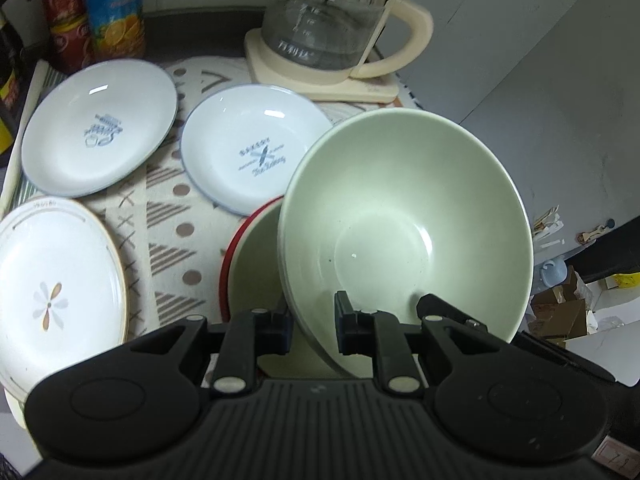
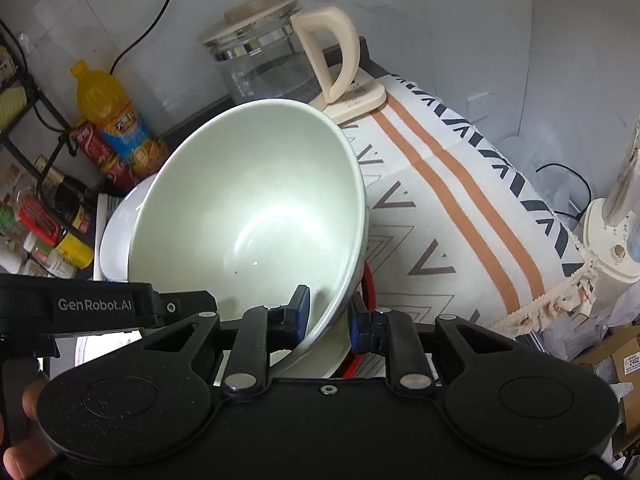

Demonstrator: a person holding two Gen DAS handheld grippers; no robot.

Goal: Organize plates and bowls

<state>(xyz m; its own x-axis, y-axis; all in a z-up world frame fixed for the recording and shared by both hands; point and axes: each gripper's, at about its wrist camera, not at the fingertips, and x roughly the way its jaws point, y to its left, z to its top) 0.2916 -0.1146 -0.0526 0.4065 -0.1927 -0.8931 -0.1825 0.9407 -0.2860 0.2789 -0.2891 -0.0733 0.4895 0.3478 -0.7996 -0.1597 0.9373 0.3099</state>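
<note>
Where wall meets counter, patterned cloth (image 2: 460, 216) lies.

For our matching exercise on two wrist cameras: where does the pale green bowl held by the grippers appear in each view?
Left wrist view: the pale green bowl fills the centre right, tilted, its rim between the left gripper fingers.
Right wrist view: the same bowl sits centre left, its rim between the right gripper fingers.
Shared landmark: the glass kettle with the cream handle, behind the bowl in both.
</note>
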